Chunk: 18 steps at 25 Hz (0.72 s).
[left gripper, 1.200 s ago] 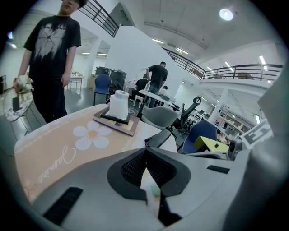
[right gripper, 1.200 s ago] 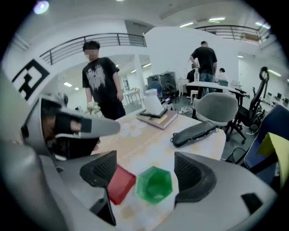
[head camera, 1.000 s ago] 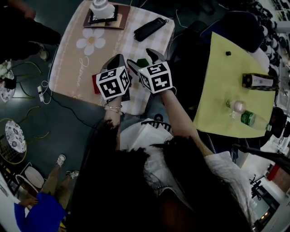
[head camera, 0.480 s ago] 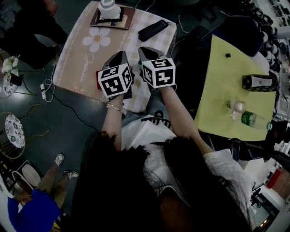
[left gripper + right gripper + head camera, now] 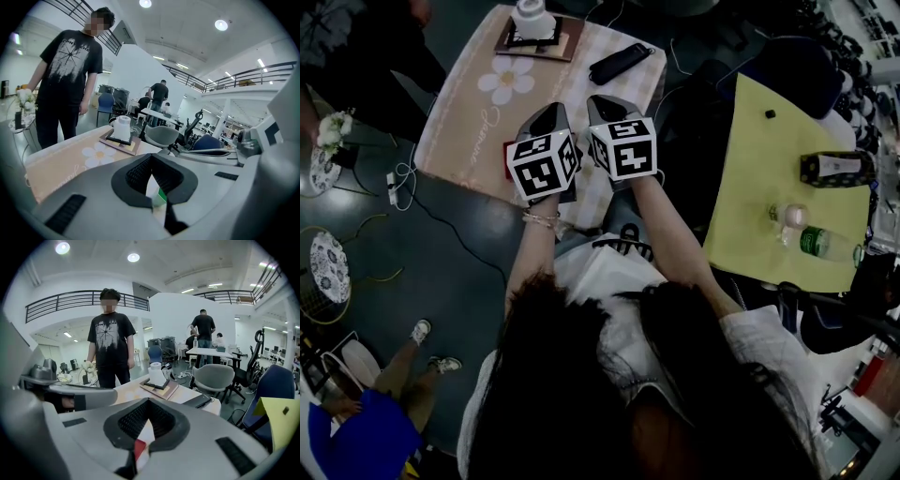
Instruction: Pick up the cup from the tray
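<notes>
Two sets of tongs pressed together, empty: left gripper (image 5: 157,205), right gripper (image 5: 136,449). White cup (image 5: 532,13) stands on brown tray (image 5: 565,43), well ahead. Risk: reaching in unspread, the tips topple the cup.

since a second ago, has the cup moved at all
No. The cup still stands on the tray, just beyond the flower print on the tablecloth, as before.
</notes>
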Available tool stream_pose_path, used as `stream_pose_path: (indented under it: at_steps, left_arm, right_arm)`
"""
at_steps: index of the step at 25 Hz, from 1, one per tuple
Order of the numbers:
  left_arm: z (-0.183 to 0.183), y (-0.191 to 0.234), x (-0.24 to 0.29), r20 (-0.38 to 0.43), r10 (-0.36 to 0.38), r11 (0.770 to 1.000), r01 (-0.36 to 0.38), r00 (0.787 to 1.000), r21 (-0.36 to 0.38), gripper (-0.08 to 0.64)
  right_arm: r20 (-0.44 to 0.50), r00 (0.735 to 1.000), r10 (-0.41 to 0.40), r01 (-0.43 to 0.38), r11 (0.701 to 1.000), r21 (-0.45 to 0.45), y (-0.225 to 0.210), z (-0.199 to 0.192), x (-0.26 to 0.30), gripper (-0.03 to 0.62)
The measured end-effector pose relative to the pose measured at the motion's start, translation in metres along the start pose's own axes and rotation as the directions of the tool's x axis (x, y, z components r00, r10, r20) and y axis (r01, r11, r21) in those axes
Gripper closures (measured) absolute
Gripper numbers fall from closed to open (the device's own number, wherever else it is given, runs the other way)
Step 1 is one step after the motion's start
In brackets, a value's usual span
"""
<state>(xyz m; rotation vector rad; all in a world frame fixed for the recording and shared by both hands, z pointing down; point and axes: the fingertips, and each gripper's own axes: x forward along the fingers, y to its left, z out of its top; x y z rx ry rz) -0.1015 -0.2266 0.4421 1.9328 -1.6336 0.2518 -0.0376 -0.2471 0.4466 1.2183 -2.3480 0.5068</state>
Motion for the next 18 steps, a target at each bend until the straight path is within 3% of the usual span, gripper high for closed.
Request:
stream_pose_path:
  at_steps: [18]
  left_arm:
    - [-0.002,-0.016,-0.017,0.016,-0.018,1.000,0.018,1.000,0.024,0.552]
  right_arm:
    - [0.028,0.999,-0.024,0.025,0.999,-0.038,0.004,0.000,-0.024,0.582]
